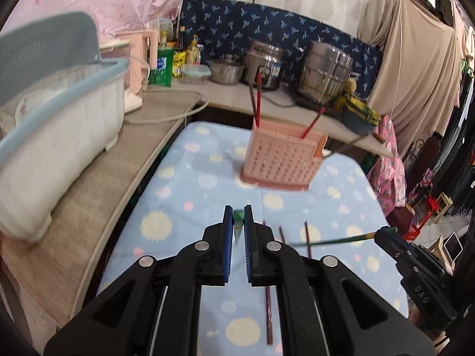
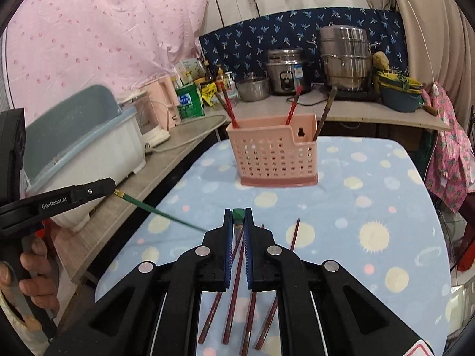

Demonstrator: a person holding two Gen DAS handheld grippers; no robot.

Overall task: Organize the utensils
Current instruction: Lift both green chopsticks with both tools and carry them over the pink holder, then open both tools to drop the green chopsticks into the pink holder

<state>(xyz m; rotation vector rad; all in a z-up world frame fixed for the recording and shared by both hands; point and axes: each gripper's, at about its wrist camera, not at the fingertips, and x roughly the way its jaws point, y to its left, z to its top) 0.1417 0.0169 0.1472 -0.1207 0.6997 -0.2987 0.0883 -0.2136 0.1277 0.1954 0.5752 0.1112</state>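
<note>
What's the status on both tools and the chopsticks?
Left tool shut on one green chopstick, right tool shut on the other. Pink basket ahead, sticks in it. Red chopsticks loose on cloth; path to basket open.

Place: a lived-in home kitchen corner that doubled as storage.
Cooking gear: a rice cooker (image 2: 285, 71), a stacked steel steamer pot (image 2: 346, 59) and a small steel pot (image 2: 253, 88) stood on the back counter (image 2: 368, 112).
Supplies: bottles and a green detergent bottle (image 2: 188, 101) crowded beside a pink kettle (image 2: 160, 109).
Dishes: a lidded dish rack (image 1: 59, 136) sat on the side counter.
Coverings: a pink dotted sheet (image 2: 98, 29) and blue patterned cloth (image 2: 267, 35) hung behind; a blue spotted cloth (image 2: 371, 192) covered the table.
Clothing: garments hung at the right (image 1: 415, 68).
</note>
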